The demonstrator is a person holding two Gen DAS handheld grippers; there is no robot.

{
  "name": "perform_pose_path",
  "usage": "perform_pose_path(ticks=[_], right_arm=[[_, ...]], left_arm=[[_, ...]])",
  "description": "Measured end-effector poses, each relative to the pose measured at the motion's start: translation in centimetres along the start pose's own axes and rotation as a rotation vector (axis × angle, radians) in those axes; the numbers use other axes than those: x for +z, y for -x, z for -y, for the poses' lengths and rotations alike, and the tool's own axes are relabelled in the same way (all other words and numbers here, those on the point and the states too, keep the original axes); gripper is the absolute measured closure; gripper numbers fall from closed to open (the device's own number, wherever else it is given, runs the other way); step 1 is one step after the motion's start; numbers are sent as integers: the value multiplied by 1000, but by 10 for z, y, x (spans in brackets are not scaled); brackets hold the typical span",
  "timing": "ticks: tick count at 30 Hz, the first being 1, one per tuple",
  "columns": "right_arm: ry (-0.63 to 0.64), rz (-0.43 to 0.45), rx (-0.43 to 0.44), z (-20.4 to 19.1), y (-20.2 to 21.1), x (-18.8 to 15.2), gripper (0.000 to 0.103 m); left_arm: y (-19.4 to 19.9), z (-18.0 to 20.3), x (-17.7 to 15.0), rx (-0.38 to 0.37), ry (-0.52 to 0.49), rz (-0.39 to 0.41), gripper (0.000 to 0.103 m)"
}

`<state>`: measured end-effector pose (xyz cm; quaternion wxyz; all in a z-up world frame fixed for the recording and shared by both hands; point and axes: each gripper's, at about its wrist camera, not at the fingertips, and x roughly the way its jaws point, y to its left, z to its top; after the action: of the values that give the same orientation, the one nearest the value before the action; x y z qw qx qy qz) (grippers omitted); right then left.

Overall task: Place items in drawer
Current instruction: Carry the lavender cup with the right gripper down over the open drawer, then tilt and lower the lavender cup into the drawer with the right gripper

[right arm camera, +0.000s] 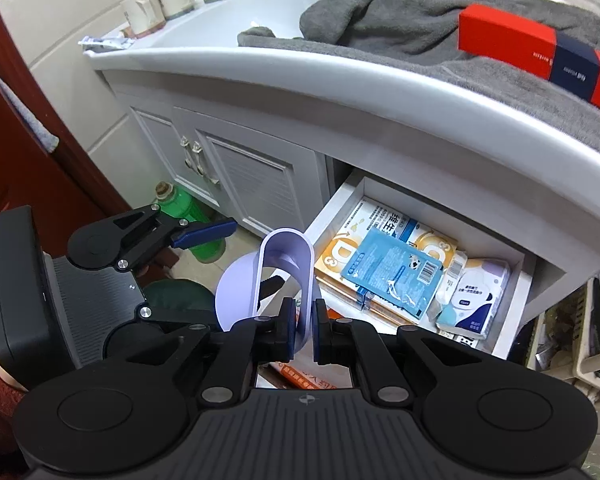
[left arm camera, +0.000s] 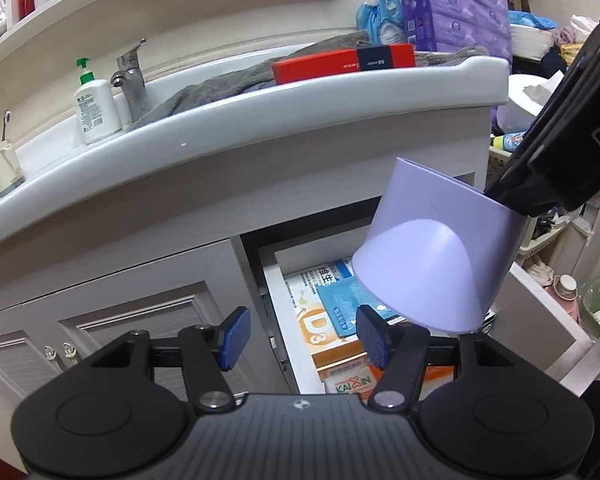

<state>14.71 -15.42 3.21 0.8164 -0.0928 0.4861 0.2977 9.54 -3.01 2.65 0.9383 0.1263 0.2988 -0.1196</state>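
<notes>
My right gripper (right arm camera: 303,330) is shut on the rim of a lilac hair-dryer nozzle (right arm camera: 288,276) and holds it above the front left corner of the open white drawer (right arm camera: 342,196). The nozzle (left arm camera: 440,264) also shows in the left wrist view, hanging over the drawer (left arm camera: 278,300) from the right gripper's body (left arm camera: 552,160). The drawer holds orange vitamin boxes (right arm camera: 340,256), a blue sachet (right arm camera: 392,276) and a tissue pack (right arm camera: 474,300). My left gripper (left arm camera: 298,334) is open and empty, in front of the drawer's left side. A red and navy box (left arm camera: 344,65) lies on a grey towel on the sink top.
The white sink counter (left arm camera: 260,120) overhangs the drawer, with a tap (left arm camera: 130,76) and a pump bottle (left arm camera: 94,108). Closed cabinet doors (left arm camera: 120,320) are to the left. A green bottle (right arm camera: 184,216) stands on the floor. Cluttered baskets (right arm camera: 580,340) are to the right.
</notes>
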Motion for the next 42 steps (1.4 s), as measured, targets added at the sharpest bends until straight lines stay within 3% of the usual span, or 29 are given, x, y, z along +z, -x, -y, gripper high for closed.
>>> perform_pose_path(ticks=[17, 22, 25, 27, 29, 31, 32, 34, 35, 36, 38, 42], right_arm=[[-99, -56, 24, 36, -21, -21, 95], [-151, -97, 85, 51, -38, -27, 94], [-188, -125, 161, 62, -46, -26, 92], [-211, -151, 232, 69, -50, -24, 89], [-260, -176, 320, 79, -54, -22, 79], [-331, -196, 440, 88, -58, -22, 62], [-352, -194, 487, 89, -60, -22, 62], [-316, -161, 457, 80, -56, -19, 65], [-294, -143, 435, 74, -53, -17, 82], [-255, -125, 380, 67, -51, -16, 92], [-229, -104, 306, 56, -47, -15, 94], [-229, -62, 274, 47, -38, -16, 95]], left_arm=[[-23, 30, -6, -50, -95, -74, 26], [-32, 41, -10, -42, -147, -101, 27], [-28, 43, -13, -28, -183, -85, 35], [-24, 43, -14, -16, -209, -64, 35], [-21, 41, -14, -9, -216, -43, 35], [-17, 37, -13, -23, -202, -24, 35], [-14, 35, -11, -37, -186, -11, 34], [-12, 34, -10, -36, -184, -5, 34], [-13, 35, -11, -14, -203, -9, 35], [-15, 36, -12, 2, -218, -12, 34], [-17, 34, -12, -1, -211, -20, 32], [-17, 32, -12, -1, -199, -15, 23]])
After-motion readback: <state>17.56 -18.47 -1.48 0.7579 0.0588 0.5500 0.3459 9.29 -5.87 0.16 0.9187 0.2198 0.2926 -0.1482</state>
